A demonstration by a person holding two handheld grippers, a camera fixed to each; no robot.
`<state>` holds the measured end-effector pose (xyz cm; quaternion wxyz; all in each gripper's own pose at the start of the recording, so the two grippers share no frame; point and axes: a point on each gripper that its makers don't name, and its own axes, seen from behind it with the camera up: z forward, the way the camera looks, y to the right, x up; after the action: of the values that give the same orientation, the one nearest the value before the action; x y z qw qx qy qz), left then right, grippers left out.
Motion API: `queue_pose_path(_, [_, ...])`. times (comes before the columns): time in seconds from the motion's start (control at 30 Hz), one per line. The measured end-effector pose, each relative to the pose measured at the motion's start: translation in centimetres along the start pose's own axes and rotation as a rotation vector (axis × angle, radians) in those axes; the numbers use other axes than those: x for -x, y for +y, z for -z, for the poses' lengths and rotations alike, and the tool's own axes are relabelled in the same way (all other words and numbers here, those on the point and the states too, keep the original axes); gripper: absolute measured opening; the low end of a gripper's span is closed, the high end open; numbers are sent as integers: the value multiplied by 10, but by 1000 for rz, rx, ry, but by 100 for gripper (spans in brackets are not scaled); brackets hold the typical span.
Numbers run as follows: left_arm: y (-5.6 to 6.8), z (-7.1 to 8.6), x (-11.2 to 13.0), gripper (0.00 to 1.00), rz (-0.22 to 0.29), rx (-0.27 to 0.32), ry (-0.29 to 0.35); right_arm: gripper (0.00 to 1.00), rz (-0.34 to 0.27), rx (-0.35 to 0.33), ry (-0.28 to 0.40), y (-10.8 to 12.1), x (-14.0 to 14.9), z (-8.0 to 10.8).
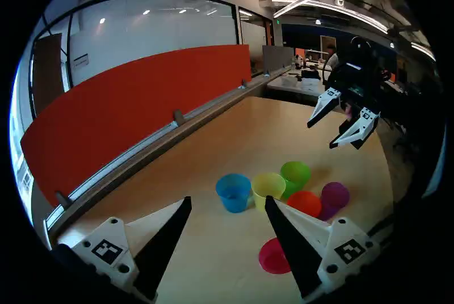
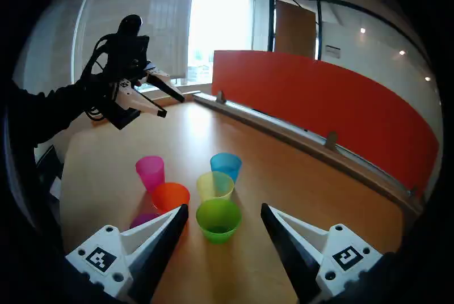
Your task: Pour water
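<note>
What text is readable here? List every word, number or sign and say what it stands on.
No text is legible.
Small sign on the glass wall: too small to read.
Square black-and-white tags: patterns only, no letters.

Tan wood surface point(image 2: 295, 185); orange-red partition point(image 2: 340, 105); blue cup point(image 2: 226, 166), yellow cup point(image 2: 214, 185), green cup point(image 2: 218, 219), orange cup point(image 2: 170, 196), pink cup point(image 2: 150, 171), purple cup point(image 1: 335, 196).

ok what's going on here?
A person holds a gripper in each hand over a wooden table. Six plastic cups stand clustered on it: blue cup, yellow cup, green cup, orange cup, purple cup, pink cup. The left gripper and right gripper are both open, holding nothing. Pouring hasn't started.
</note>
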<state>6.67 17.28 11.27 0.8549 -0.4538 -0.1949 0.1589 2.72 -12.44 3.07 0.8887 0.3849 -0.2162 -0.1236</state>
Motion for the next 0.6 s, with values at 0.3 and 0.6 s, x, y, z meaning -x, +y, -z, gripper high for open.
queue_pose_path(0.3, [-1, -19, 15, 96, -52, 35, -67, 100, -2, -12, -37, 1, 16, -14])
queue_pose_path(0.6, [3, -41, 26, 97, -68, 89, -130, 99, -3, -33, -60, -2, 26, -28])
